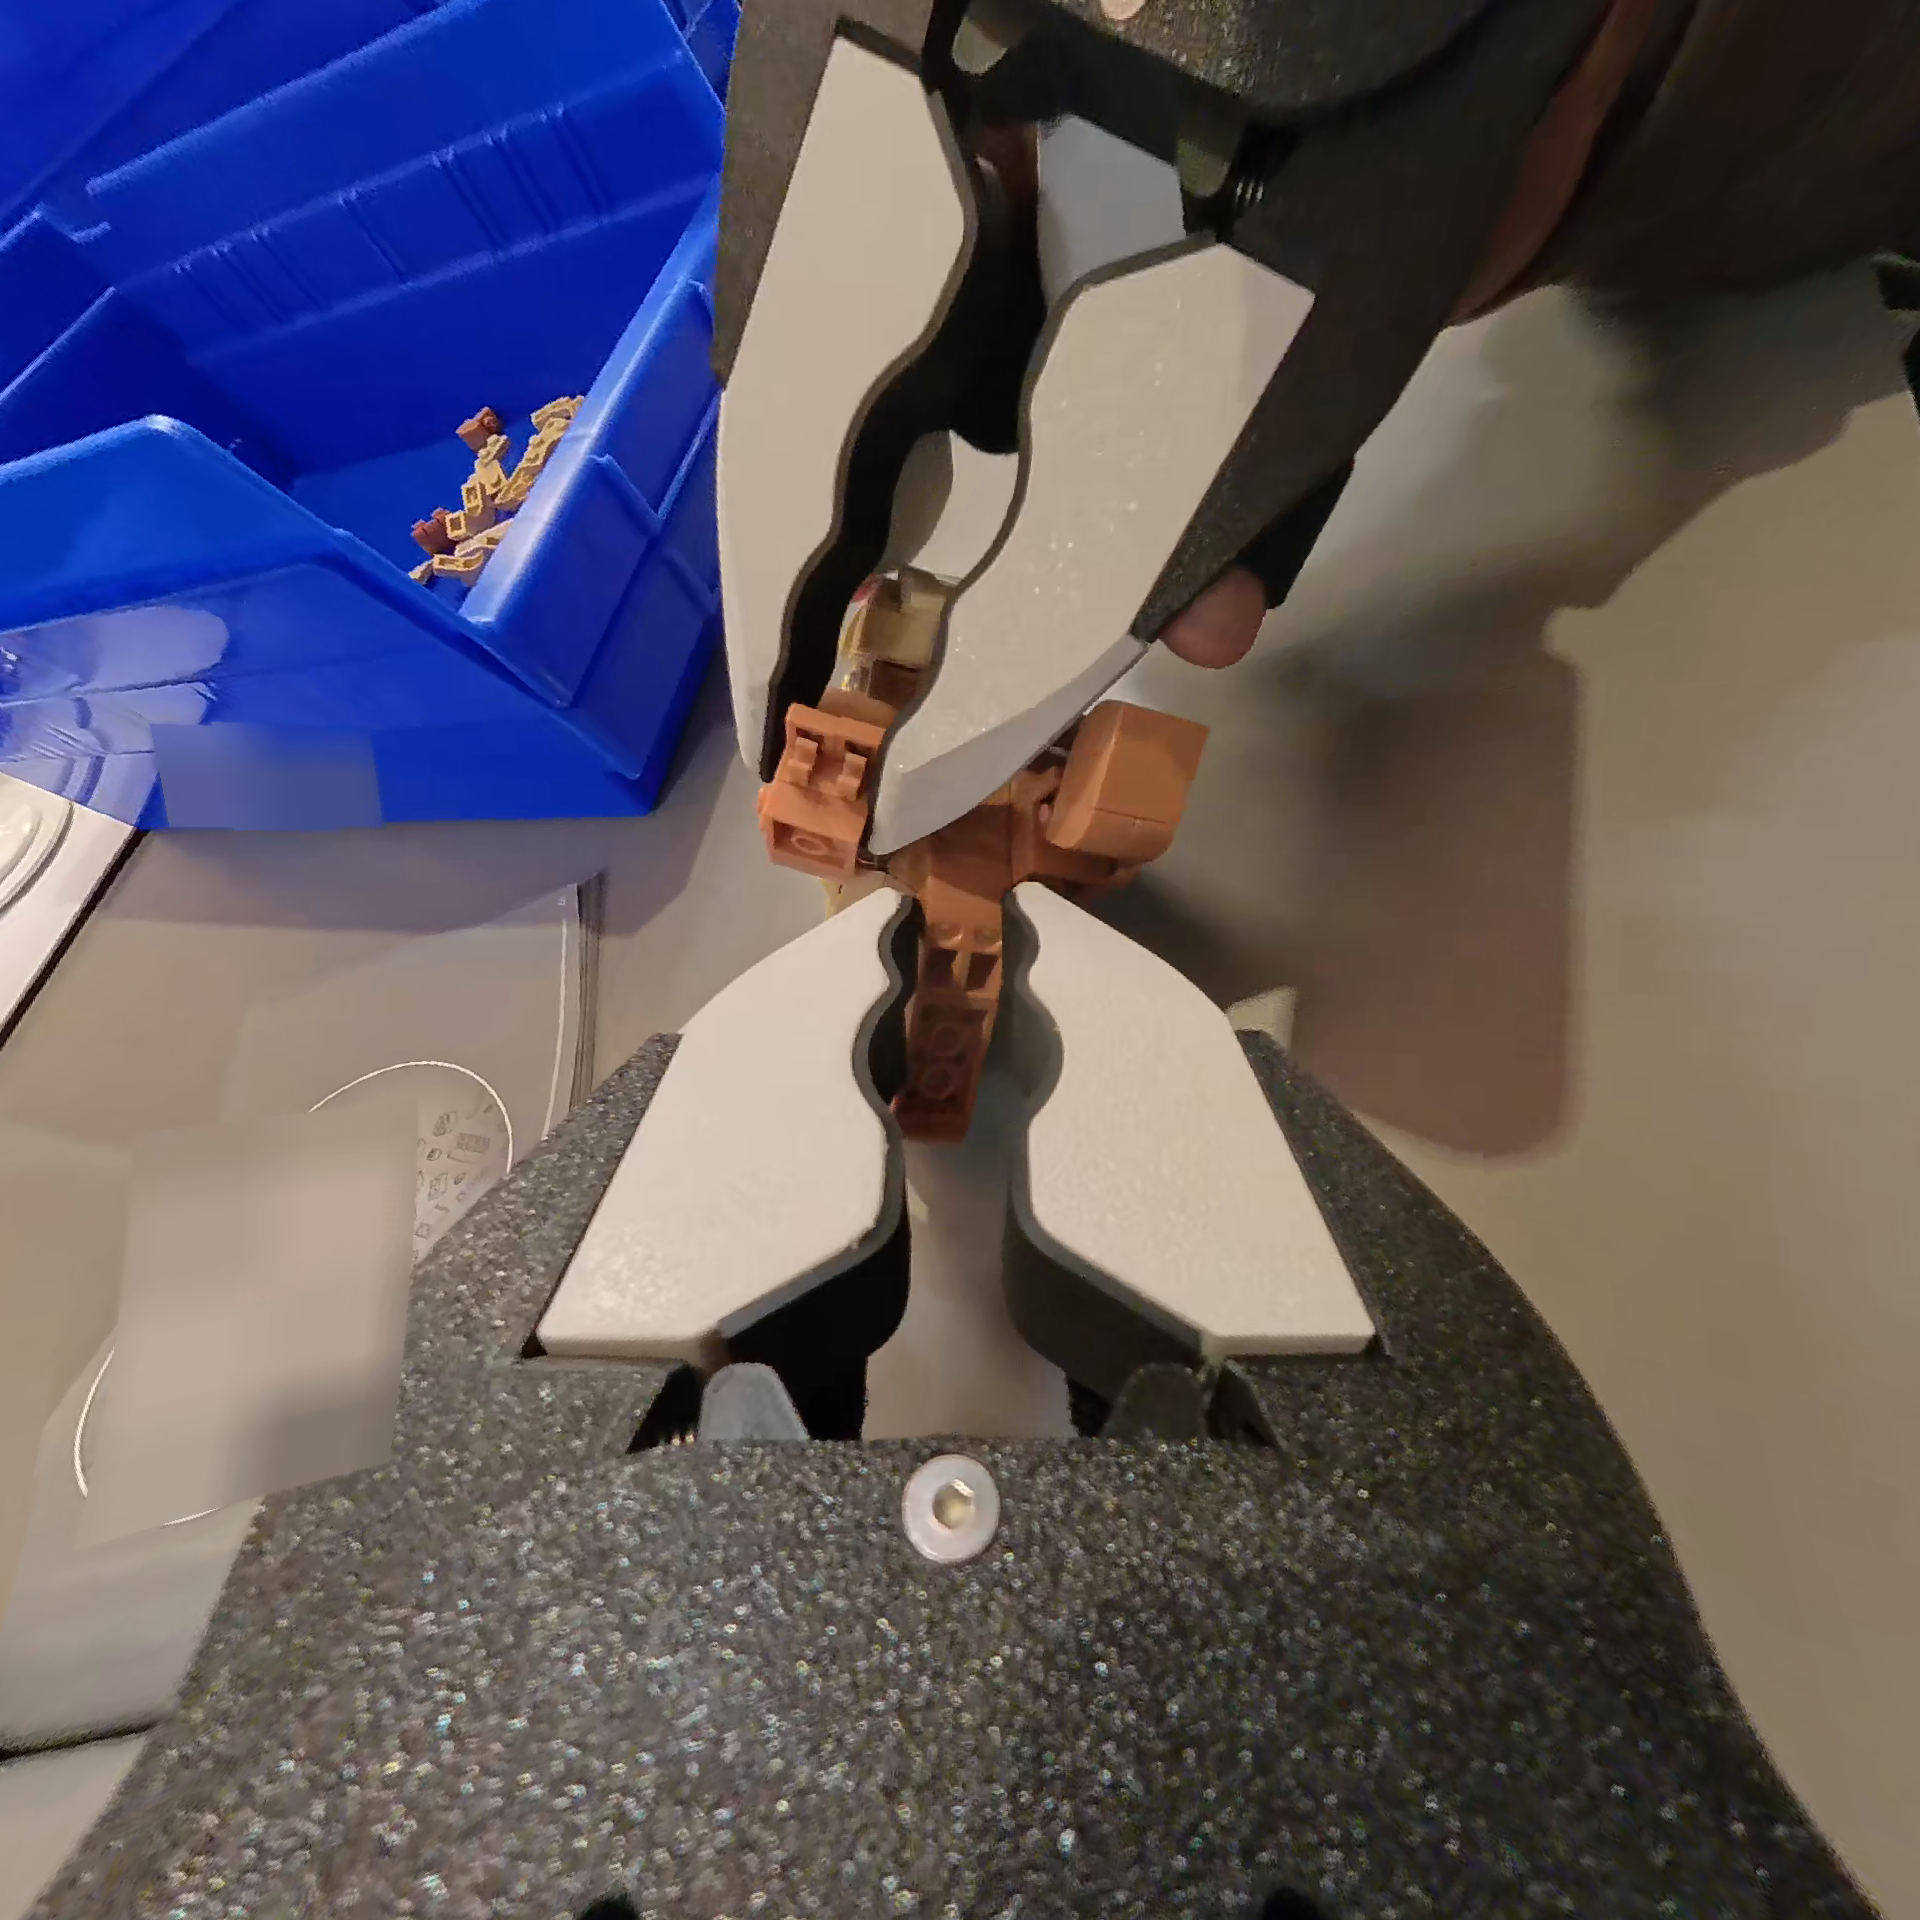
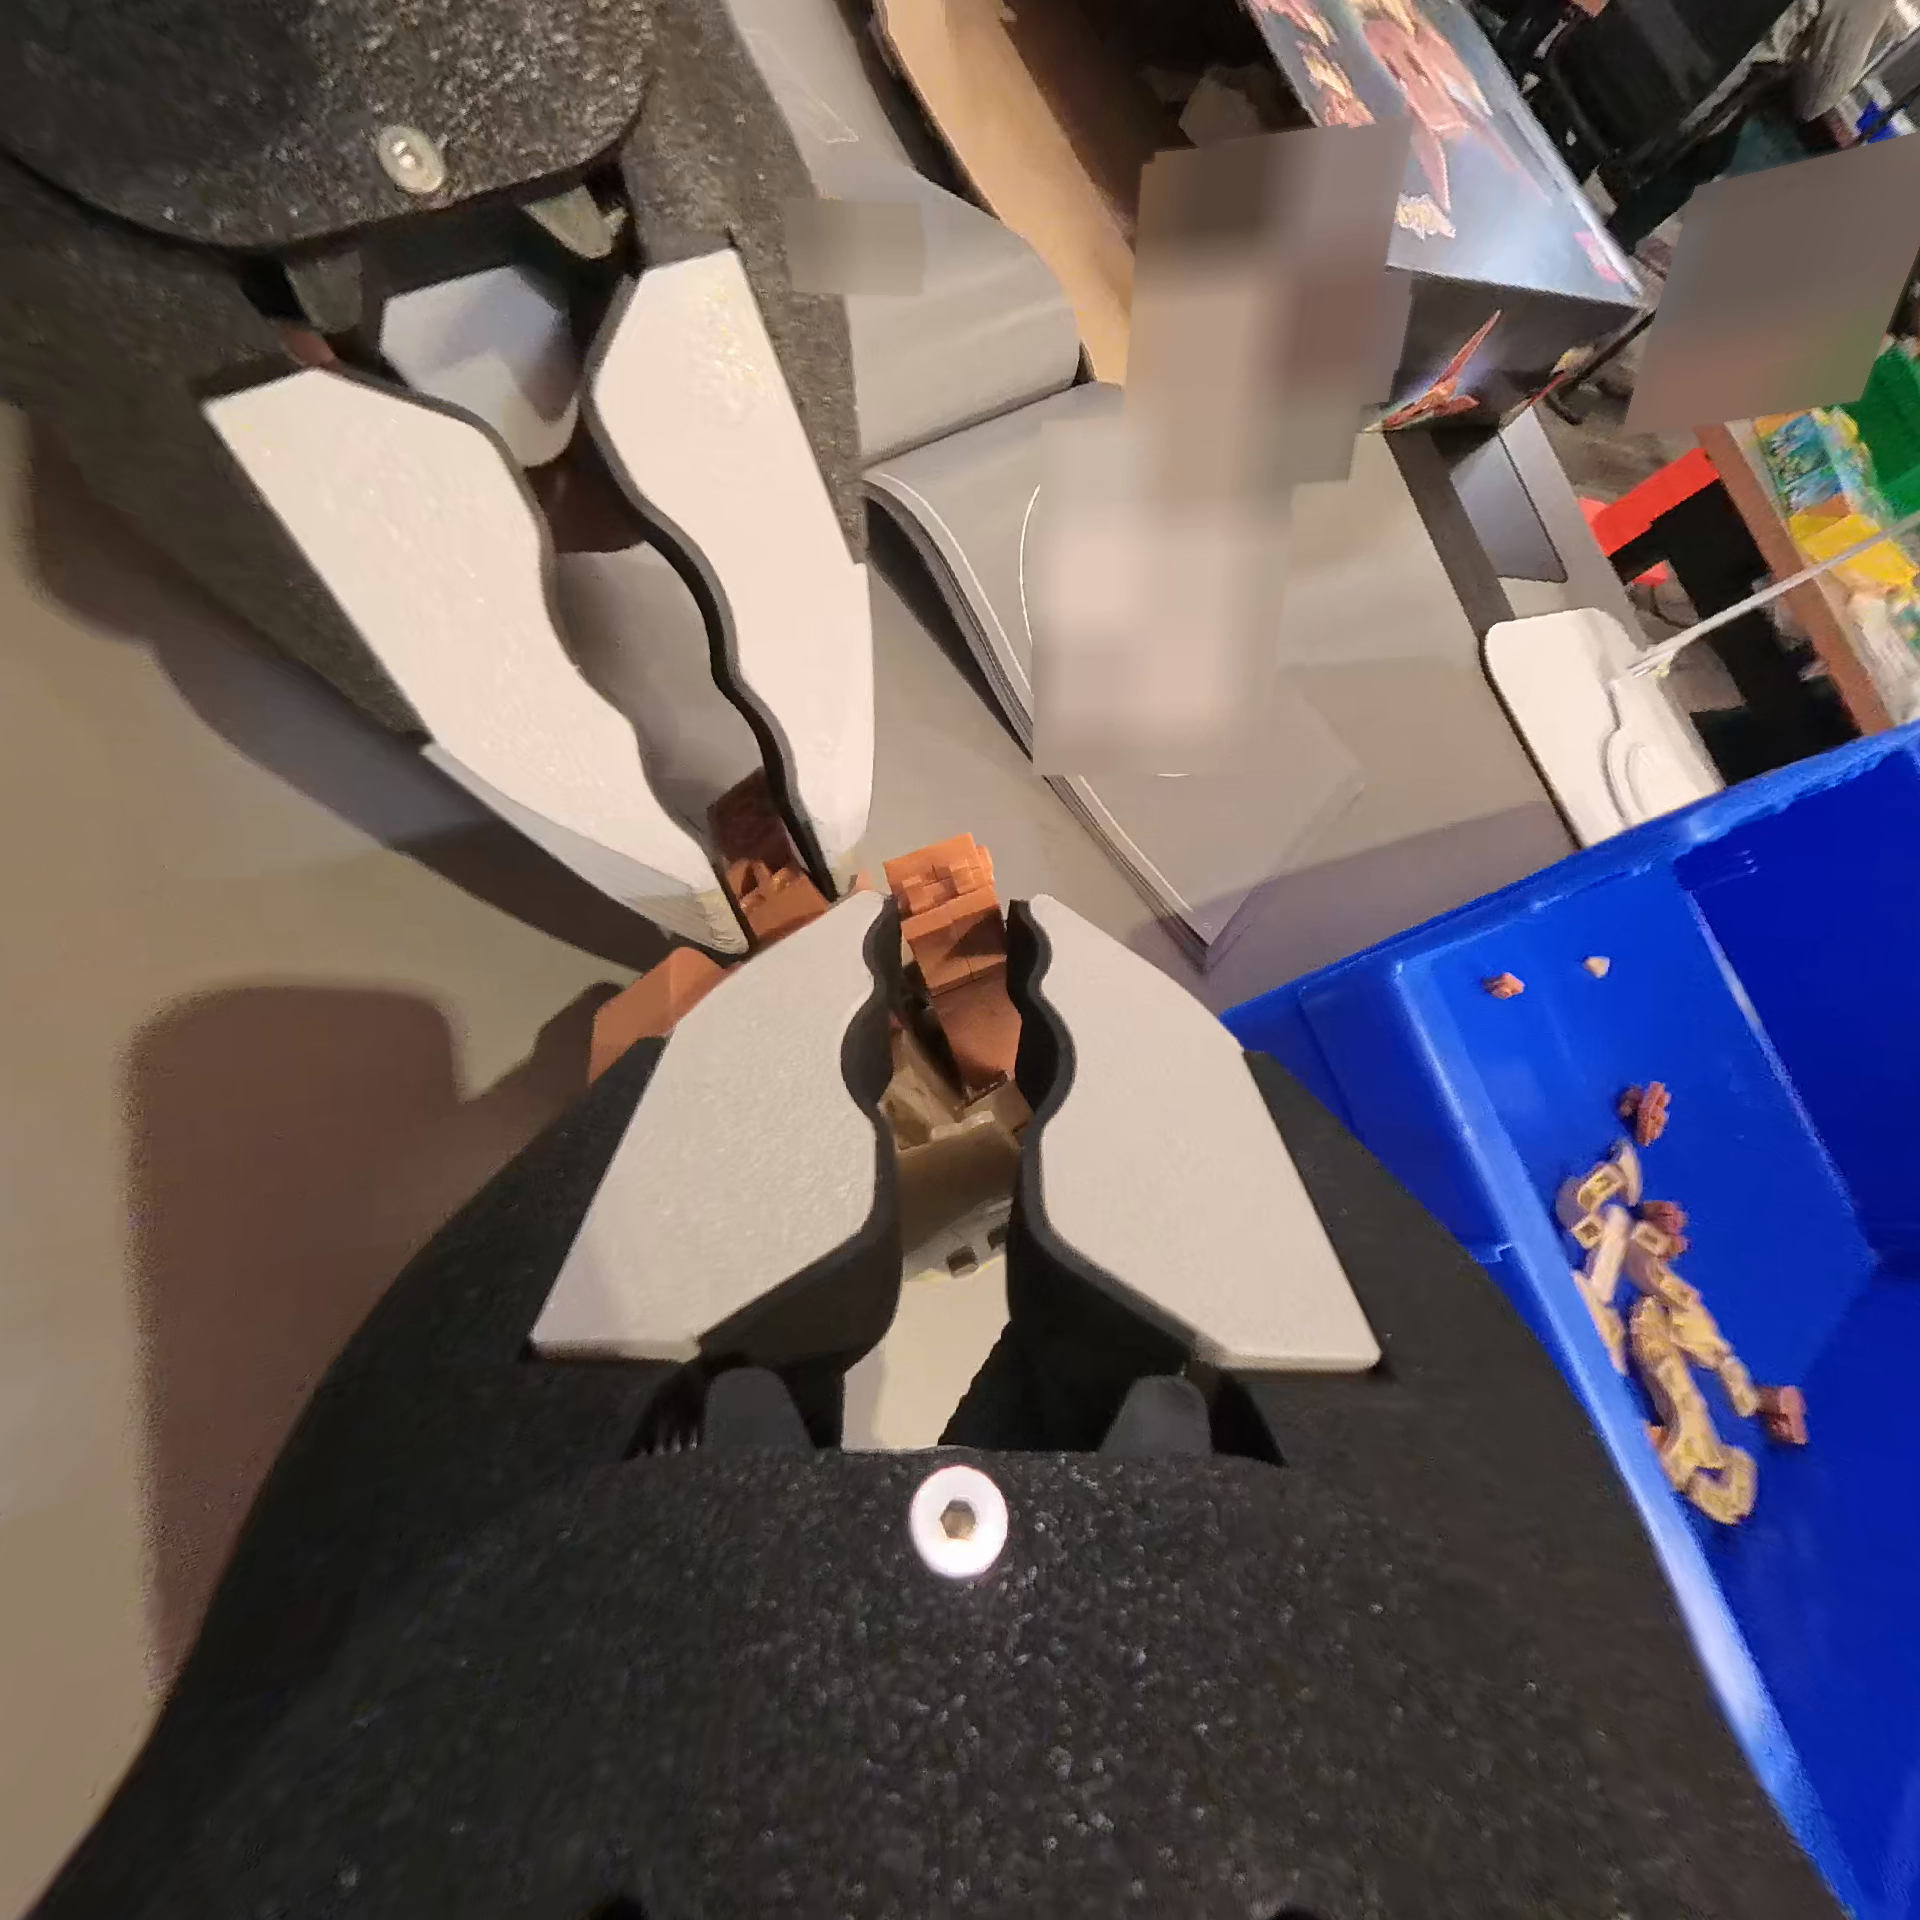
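Tabletop of pale grey laminate (image 1: 1558, 831) is stretching under everything, and the big blue plastic storage bin (image 1: 343, 343) with ribbed walls is sitting on it to the left of both tools in the left wrist view, holding a loose scatter of small tan and brown toy bricks (image 1: 488, 488). In the right wrist view a thick grey open booklet (image 2: 1195, 852) is lying just behind the bin's corner, with a white flat tray (image 2: 1579, 707) beside it farther back. The left gripper (image 1: 956, 914), black and grainy with pale grey fingers (image 1: 790, 1081), is pinching the dark brown studded limb of a brown and orange toy-brick figure (image 1: 956, 1039), both pads pressing on it. The right gripper (image 2: 951, 914), of the same make, is coming from the opposite side and clamping another orange-brown limb of that same figure, with a tan block showing deeper between its fingers (image 2: 1143, 1101). The figure is hanging above the tabletop between the two tools, close to the bin. A fingertip of the person's hand (image 1: 1210, 623) is showing beside the right gripper.
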### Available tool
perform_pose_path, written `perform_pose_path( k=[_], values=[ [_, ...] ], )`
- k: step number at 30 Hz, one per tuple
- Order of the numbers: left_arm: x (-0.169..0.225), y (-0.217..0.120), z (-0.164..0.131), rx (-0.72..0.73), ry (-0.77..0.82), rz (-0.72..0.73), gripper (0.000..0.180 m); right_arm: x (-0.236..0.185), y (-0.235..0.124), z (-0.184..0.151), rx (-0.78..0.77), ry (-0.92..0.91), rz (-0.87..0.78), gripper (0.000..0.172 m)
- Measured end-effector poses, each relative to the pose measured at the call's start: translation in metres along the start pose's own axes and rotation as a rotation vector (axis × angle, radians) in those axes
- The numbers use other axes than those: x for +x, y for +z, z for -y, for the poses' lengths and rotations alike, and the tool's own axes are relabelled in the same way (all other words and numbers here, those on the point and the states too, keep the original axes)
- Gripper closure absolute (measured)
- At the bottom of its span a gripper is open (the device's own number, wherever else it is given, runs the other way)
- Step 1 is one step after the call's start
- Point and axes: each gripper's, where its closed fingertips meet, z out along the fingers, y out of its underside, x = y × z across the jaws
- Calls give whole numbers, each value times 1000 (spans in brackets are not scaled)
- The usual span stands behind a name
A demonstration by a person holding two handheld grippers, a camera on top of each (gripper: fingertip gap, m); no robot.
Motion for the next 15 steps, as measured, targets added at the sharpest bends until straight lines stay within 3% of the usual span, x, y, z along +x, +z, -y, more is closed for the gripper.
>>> perform_pose_path(
  k=[6, 15],
  values=[
    [8, 3, 2, 4, 24, -38, 174, -9, -8, -2, -95, -498, 48, 153],
    [4, 10, 8, 11, 29, 10, 172, -3, -8, -7, -200, -713, 146, 155]
  ],
)
